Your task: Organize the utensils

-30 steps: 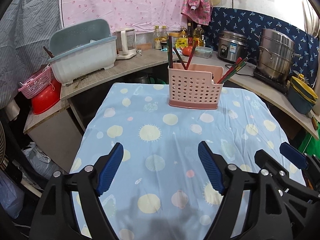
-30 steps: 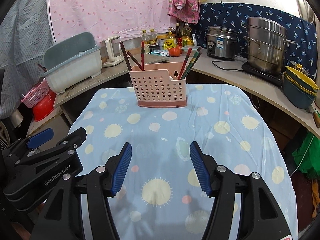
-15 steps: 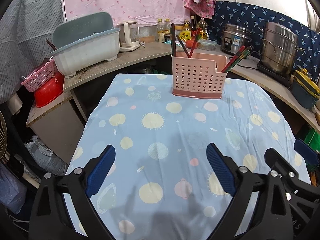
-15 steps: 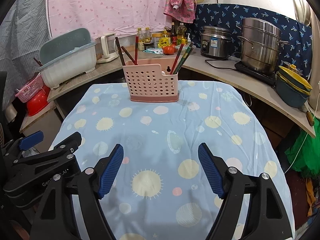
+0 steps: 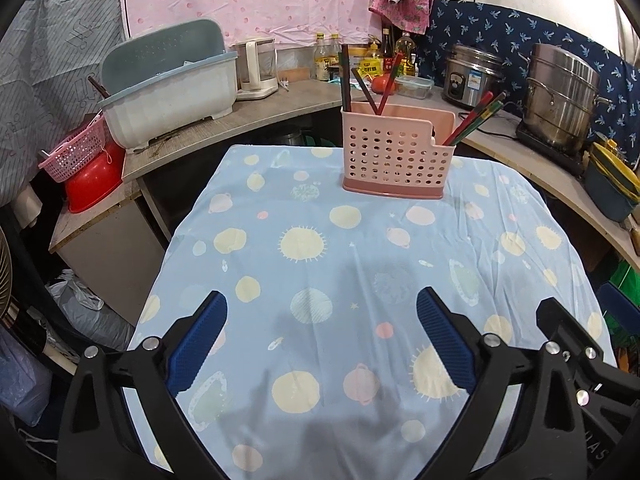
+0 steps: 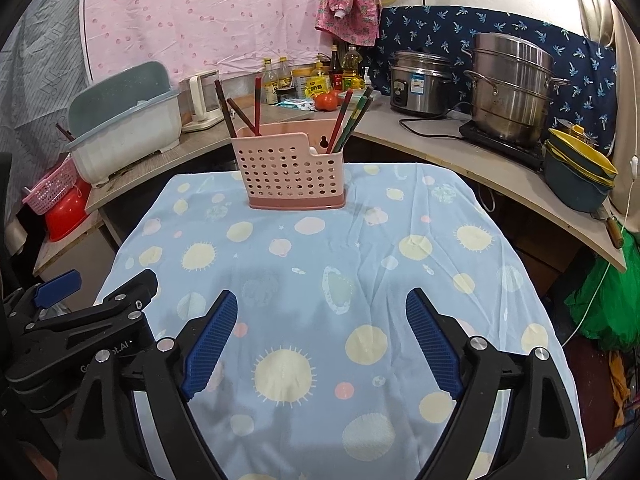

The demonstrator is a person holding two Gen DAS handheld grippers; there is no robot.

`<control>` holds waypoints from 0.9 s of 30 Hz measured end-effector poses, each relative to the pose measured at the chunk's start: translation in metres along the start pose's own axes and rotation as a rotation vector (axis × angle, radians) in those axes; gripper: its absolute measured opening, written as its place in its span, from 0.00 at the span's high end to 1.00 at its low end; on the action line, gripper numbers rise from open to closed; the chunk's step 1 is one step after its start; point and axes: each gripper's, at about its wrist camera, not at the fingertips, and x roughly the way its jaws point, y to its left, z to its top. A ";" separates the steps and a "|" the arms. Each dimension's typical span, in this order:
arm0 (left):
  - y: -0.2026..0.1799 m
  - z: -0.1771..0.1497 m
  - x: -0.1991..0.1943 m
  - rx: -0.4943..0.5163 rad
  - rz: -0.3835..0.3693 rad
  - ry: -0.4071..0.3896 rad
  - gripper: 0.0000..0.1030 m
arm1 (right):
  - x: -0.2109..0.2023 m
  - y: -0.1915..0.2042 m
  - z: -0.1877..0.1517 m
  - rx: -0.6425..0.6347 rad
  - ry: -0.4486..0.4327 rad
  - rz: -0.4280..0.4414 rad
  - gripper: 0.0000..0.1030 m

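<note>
We are holding the left gripper (image 5: pixel 322 338) and right gripper (image 6: pixel 320 342) wide apart, empty, above the blue planet-print tablecloth (image 5: pixel 360 248); the pink perforated plastic utensil caddy (image 6: pixel 290 176), holding red and dark chopsticks (image 6: pixel 348 120), is standing at its far edge.

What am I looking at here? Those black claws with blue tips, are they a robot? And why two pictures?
No robot: a person holds a two-finger clamp in each hand, each with its own camera looking along the fingers. One picture comes from the left gripper, the other from the right gripper. Both are open and hold nothing. Below them is a table under a blue cloth. On its far end stands a pink holder with chopsticks standing in its two sides. Each picture also catches the other gripper at its edge.
</note>
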 end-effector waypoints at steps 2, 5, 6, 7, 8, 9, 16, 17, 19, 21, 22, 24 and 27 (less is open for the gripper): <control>0.000 0.005 0.001 -0.004 -0.004 -0.002 0.11 | 0.001 -0.001 0.004 0.002 -0.004 -0.005 0.18; -0.002 0.012 0.004 -0.010 -0.005 -0.005 0.10 | 0.005 -0.002 0.010 0.007 -0.007 -0.014 0.18; -0.003 0.015 0.006 -0.012 -0.006 -0.004 0.10 | 0.007 -0.003 0.012 0.007 -0.007 -0.015 0.17; -0.002 0.016 0.007 -0.013 -0.006 -0.004 0.10 | 0.008 -0.003 0.014 0.008 -0.008 -0.015 0.17; -0.003 0.019 0.009 -0.013 -0.005 -0.004 0.09 | 0.010 -0.004 0.016 0.008 -0.006 -0.016 0.17; -0.004 0.020 0.011 -0.012 -0.001 -0.004 0.09 | 0.013 -0.004 0.018 0.008 -0.006 -0.017 0.17; -0.006 0.037 0.020 -0.013 0.003 -0.006 0.09 | 0.021 -0.007 0.035 0.013 -0.014 -0.024 0.16; -0.006 0.039 0.020 -0.015 0.003 -0.009 0.09 | 0.022 -0.007 0.038 0.013 -0.017 -0.023 0.16; -0.006 0.045 0.021 -0.019 0.003 -0.014 0.09 | 0.022 -0.007 0.043 0.014 -0.022 -0.023 0.16; -0.007 0.050 0.022 -0.017 0.003 -0.019 0.09 | 0.024 -0.006 0.046 0.015 -0.026 -0.022 0.16; -0.007 0.052 0.022 -0.016 0.005 -0.023 0.09 | 0.024 -0.006 0.048 0.015 -0.028 -0.022 0.16; -0.007 0.056 0.023 -0.015 0.011 -0.027 0.09 | 0.026 -0.005 0.050 0.013 -0.030 -0.022 0.16; -0.006 0.058 0.025 -0.015 0.012 -0.027 0.09 | 0.028 -0.004 0.052 0.012 -0.030 -0.023 0.16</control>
